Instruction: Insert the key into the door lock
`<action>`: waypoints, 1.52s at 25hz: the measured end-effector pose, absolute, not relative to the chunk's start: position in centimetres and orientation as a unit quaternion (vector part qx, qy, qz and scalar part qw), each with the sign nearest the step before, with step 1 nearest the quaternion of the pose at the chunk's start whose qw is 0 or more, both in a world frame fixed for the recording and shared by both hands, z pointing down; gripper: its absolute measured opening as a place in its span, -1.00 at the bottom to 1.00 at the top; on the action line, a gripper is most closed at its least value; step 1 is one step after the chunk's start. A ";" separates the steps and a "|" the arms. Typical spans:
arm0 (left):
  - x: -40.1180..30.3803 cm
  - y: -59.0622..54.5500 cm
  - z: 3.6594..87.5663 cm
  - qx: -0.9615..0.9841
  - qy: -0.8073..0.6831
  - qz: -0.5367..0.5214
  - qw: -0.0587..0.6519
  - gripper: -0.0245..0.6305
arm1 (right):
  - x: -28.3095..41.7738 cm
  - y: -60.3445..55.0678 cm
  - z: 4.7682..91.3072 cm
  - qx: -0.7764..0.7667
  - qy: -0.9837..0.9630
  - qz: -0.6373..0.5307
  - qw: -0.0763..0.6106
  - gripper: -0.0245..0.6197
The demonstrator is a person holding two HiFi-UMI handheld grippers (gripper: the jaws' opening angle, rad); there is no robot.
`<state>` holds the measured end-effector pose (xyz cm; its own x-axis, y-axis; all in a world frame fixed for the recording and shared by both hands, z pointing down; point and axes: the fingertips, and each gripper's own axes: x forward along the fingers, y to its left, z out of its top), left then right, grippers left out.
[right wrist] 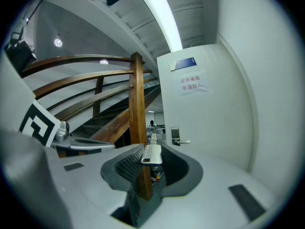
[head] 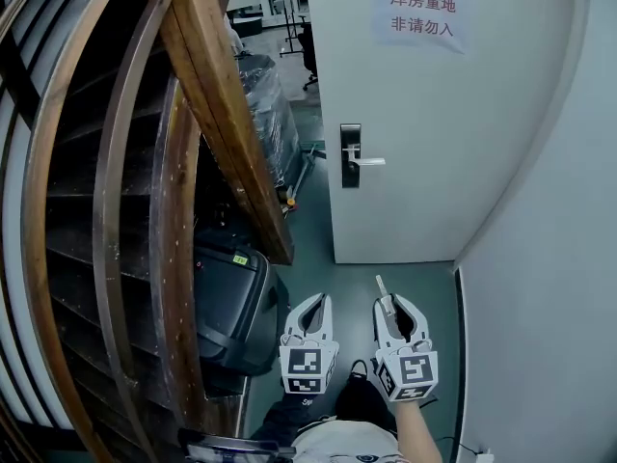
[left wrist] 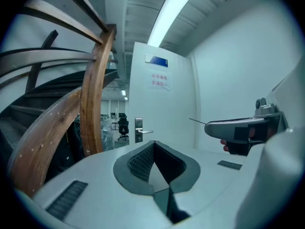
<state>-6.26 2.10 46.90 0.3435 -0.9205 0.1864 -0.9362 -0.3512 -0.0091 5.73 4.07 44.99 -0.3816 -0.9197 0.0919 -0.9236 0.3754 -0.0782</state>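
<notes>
Nearest of all, the person's forearm (head: 415, 434) is reaching forward behind the right tool (head: 397, 303), and the left tool (head: 317, 302) is hanging just beside it, at about the same height above the grey floor (head: 349, 276).

In its own view the left tool (left wrist: 153, 143) is showing its jaws drawn together at the tips, with nothing sitting between the ribbed pads.

The right tool (right wrist: 152, 150) is clamping down on the key (right wrist: 152, 154), which is lying flat between the jaw tips. From the head view the key (head: 383, 288) is sticking out past the jaws as a thin pale blade. Its long axis is running along the tool, away from the person and towards the door, leaning slightly left. The left gripper view is catching the same key (left wrist: 197, 122) as a fine sliver poking out from the neighbouring tool.

To the left, a black case (head: 229, 307) is sitting at the foot of a curved wooden staircase (head: 206, 93).

Further on, the white door (head: 453, 152) is standing with its dark lock plate (head: 350, 154) and silver handle (head: 370, 162) facing this way, well apart from the key. A paper sign (head: 421, 13) is hanging higher up on the door.
</notes>
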 end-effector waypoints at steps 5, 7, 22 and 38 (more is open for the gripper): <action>-4.1 -4.4 46.4 0.812 -0.576 0.078 0.052 -0.92 | 6.7 -2.1 44.5 0.534 -0.844 0.056 0.018 -0.56; -3.3 -6.4 46.6 0.809 -0.579 0.080 0.057 -0.92 | 7.3 -4.3 44.6 0.527 -0.848 0.059 0.022 -0.56; -3.0 -16.4 48.7 0.798 -0.590 0.107 0.066 -0.92 | 7.3 -15.1 48.3 0.516 -0.850 0.095 0.054 -0.56; -6.5 -26.7 52.1 0.814 -0.566 0.110 0.069 -0.92 | 2.5 -24.8 52.8 0.561 -0.815 0.112 0.085 -0.56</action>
